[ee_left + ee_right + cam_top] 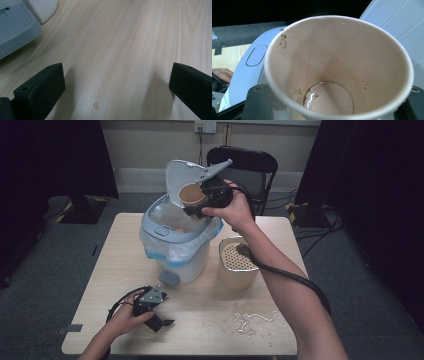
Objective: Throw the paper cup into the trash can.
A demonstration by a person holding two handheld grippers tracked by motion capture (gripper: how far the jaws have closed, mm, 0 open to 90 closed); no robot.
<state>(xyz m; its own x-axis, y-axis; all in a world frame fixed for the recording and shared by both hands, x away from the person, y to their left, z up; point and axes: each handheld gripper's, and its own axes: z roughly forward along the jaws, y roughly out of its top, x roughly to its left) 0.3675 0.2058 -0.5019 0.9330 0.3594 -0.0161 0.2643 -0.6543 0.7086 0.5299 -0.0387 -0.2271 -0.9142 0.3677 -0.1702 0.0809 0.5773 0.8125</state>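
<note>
My right gripper (196,206) is shut on a brown paper cup (191,195), held over the open top of a white pedal bin (175,237) with its lid (186,175) up. In the right gripper view the paper cup (337,67) sits between the jaws, its mouth toward the camera, with a little brown liquid and dark specks at its bottom. My left gripper (161,319) rests low on the wooden table (200,315) near the front left, open, with nothing between its jaws. In the left gripper view the left gripper (117,87) frames bare wood.
A beige container with a perforated insert (237,260) stands right of the bin. White crumbs or spill marks (250,317) lie on the table front right. The bin's grey pedal (168,278) faces the front; the pedal (15,30) is close to the left gripper. A black chair (245,167) stands behind the table.
</note>
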